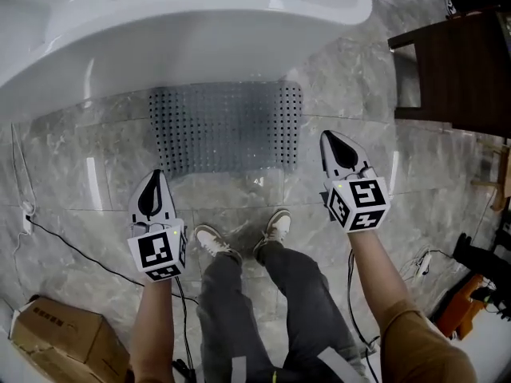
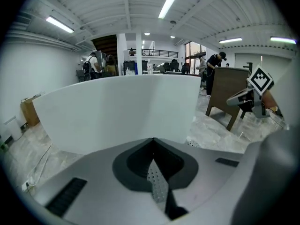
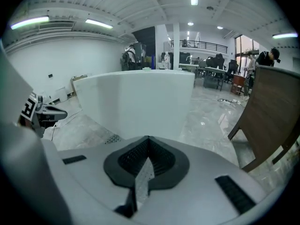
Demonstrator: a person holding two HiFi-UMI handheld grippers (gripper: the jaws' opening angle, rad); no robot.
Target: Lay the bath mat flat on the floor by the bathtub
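Head view | mat (image 1: 226,128) flat on floor (image 1: 64,154) against tub (image 1: 200,22); left gripper (image 1: 154,183), right gripper (image 1: 334,144): jaws pressed together, empty | mat lies as asked; no further move called for

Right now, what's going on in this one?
A person stands facing the white bathtub with a gripper in each hand. The grey perforated bath mat lies spread flat on the marble floor against the tub's side, just ahead of the person's shoes. The left gripper and right gripper are at either end of the mat's near edge, jaws together and empty. The laying looks done.
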